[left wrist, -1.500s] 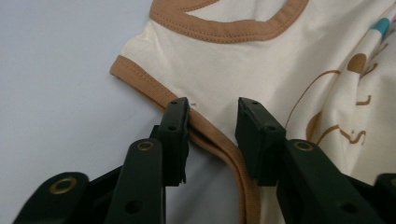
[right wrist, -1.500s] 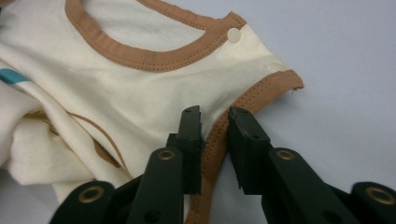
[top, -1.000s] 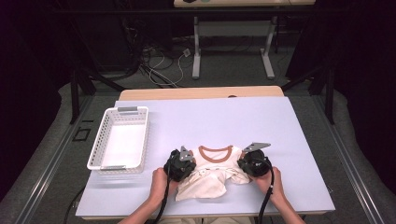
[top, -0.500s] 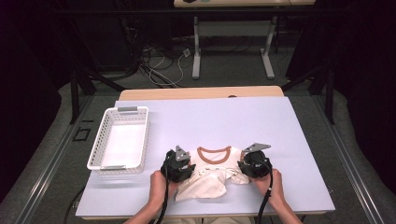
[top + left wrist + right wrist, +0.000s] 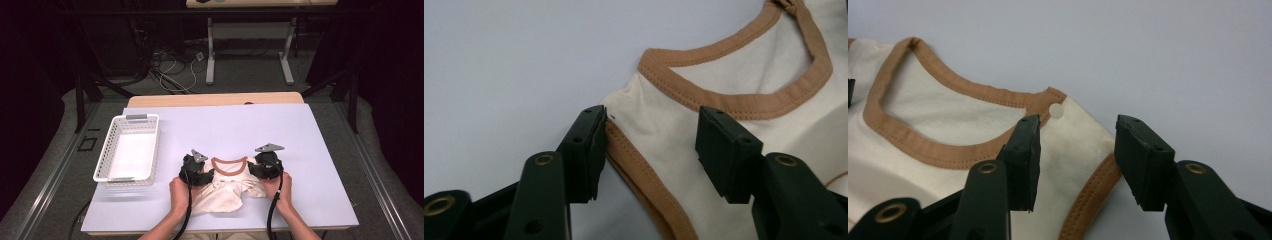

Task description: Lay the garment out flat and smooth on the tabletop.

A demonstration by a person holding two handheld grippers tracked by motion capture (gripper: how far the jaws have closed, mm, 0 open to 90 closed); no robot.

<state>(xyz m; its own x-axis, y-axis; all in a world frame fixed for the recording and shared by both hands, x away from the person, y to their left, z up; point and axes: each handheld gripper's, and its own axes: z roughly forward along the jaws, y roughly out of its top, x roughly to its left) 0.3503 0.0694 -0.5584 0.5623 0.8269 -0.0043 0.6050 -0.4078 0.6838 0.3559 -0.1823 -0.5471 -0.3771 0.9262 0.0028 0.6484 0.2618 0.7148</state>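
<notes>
left gripper view: left gripper [image 5: 649, 145] jaws just opening, apart, baby shirt [image 5: 734, 115] shoulder between them unclamped; right gripper [image 5: 1075, 160] likewise. risk: pads snag brown trim, drag laid garment askew on withdrawal.

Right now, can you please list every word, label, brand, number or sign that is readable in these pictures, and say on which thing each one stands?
None: no readable text in the three views.
Cream cotton baby shirt with brown trim: plain cloth, stitching and a small white snap, no print or label.
White plastic mesh basket: no writing.
Pale lilac table cover: no marks.
</notes>
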